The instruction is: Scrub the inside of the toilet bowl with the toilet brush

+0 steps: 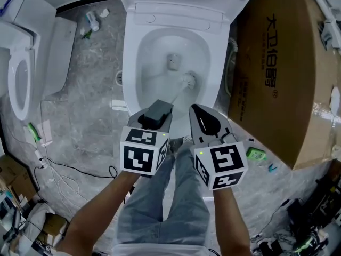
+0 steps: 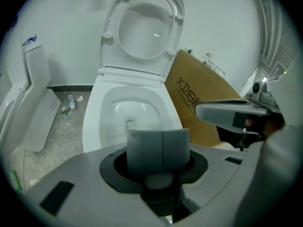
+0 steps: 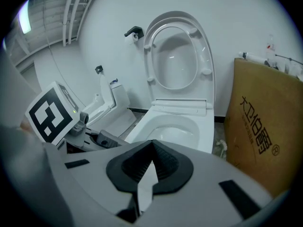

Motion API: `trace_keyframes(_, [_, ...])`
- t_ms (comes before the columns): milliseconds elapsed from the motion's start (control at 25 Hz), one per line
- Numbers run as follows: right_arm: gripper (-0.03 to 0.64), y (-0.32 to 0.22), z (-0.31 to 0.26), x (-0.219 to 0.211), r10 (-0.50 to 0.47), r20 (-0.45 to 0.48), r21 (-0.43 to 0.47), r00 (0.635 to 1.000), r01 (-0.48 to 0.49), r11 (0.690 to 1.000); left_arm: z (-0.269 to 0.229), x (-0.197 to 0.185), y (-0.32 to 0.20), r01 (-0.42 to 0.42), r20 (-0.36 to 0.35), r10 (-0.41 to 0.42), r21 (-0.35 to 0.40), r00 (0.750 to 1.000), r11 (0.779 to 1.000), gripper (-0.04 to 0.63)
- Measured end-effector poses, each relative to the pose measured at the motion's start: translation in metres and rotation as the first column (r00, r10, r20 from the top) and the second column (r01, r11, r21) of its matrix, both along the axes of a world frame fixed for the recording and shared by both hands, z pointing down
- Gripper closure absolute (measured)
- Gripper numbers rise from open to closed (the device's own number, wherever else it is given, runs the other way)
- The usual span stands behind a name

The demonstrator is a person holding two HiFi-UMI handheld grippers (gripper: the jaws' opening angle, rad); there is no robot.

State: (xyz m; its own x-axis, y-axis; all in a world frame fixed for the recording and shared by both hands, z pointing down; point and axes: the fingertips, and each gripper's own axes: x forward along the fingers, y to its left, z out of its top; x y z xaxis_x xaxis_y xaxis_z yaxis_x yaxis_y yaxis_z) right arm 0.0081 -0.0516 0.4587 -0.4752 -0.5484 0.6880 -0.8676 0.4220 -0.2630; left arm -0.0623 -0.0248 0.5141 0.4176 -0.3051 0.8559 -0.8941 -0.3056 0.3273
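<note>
A white toilet bowl (image 1: 133, 63) stands open below me, with its seat and lid (image 2: 147, 27) raised against the wall. The white brush head (image 1: 188, 80) rests low on the bowl's inner right side, near the drain hole (image 1: 173, 61). Its pale handle runs back to my left gripper (image 1: 160, 110), which is shut on it above the front rim. In the left gripper view the grey jaws (image 2: 158, 148) are pressed together and hide the brush. My right gripper (image 1: 201, 113) hovers beside the left one, shut with nothing in it (image 3: 152, 157).
A large brown cardboard box (image 1: 277, 63) leans close against the toilet's right side. A second white toilet (image 1: 21, 73) lies at the left. Cables (image 1: 53, 169) and small litter (image 1: 91, 21) are on the grey floor. My legs in jeans (image 1: 165, 207) are at the bowl's front.
</note>
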Motion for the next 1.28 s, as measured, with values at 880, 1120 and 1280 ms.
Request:
trace_keyframes(880, [0.618, -0.014, 0.012, -0.001, -0.03, 0.006, -0.02, 1.0, 0.03, 0.999, 0.02, -0.006, -0.073, 0.071, 0.004, -0.071, 0.068, 0.997, 0.995, 0.442])
trace_keyframes(1120, [0.618, -0.014, 0.014, -0.004, -0.033, 0.011, -0.029, 0.999, 0.034, 0.999, 0.019, -0.022, -0.09, 0.115, 0.021, -0.118, 0.092, 0.993, 0.989, 0.442])
trace_keyframes(1280, [0.618, -0.016, 0.012, -0.011, -0.043, 0.022, -0.023, 0.999, 0.043, 0.999, 0.017, -0.035, -0.094, 0.141, 0.033, -0.145, 0.102, 0.989, 0.985, 0.442])
